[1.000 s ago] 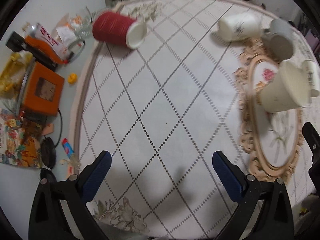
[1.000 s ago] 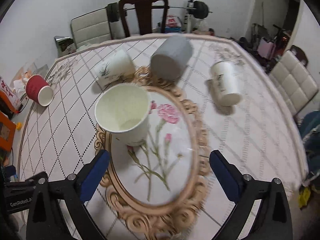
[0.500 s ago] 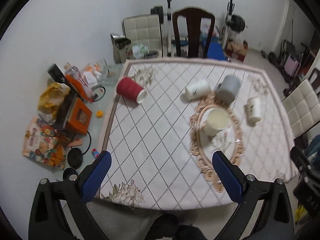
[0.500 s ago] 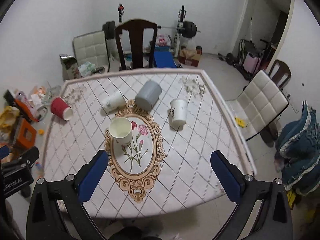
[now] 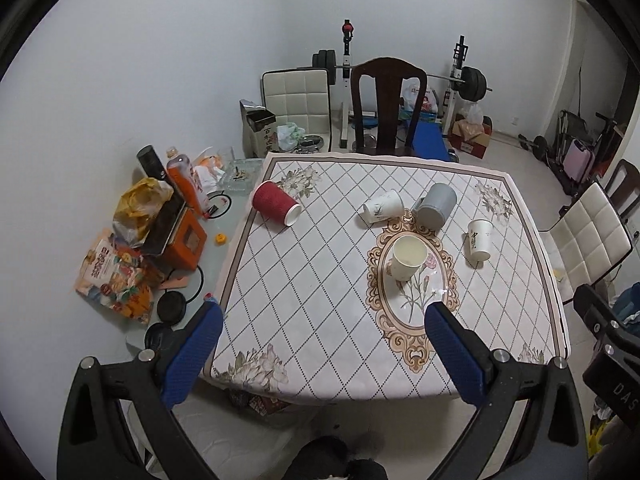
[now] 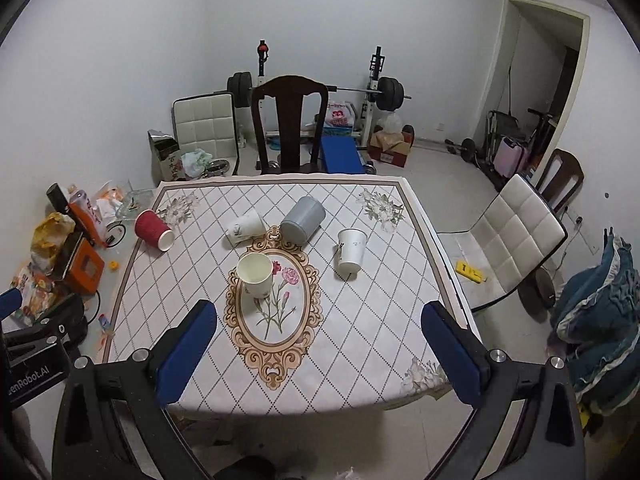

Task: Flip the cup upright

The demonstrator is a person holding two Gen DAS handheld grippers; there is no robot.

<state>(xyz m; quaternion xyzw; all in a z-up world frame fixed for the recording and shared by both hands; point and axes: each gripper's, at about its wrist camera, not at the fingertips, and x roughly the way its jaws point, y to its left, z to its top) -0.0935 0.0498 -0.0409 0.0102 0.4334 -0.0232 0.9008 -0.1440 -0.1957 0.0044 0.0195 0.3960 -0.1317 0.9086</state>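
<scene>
A cream paper cup (image 5: 407, 258) (image 6: 255, 275) stands upright on the oval flower mat (image 5: 416, 316). Four other cups lie on their sides on the table: a red ribbed cup (image 5: 276, 203) (image 6: 153, 230) at the left, a white printed cup (image 5: 383, 206) (image 6: 245, 226), a grey cup (image 5: 437, 205) (image 6: 303, 219), and a white cup (image 5: 479, 239) (image 6: 351, 255) at the right. My left gripper (image 5: 322, 352) and right gripper (image 6: 320, 354) are both open and empty, held high above and well back from the table's near edge.
The table (image 5: 304, 288) has a diamond-patterned cloth. Clutter of bags, an orange box (image 5: 186, 236) and bottles lies at its left. A dark wooden chair (image 5: 386, 108) stands at the far side, a white padded chair (image 6: 516, 240) at the right, a barbell rack behind.
Both grippers have pulled far up and back from the table, from close over the cups to a wide view of the whole room. The cups have not moved.
</scene>
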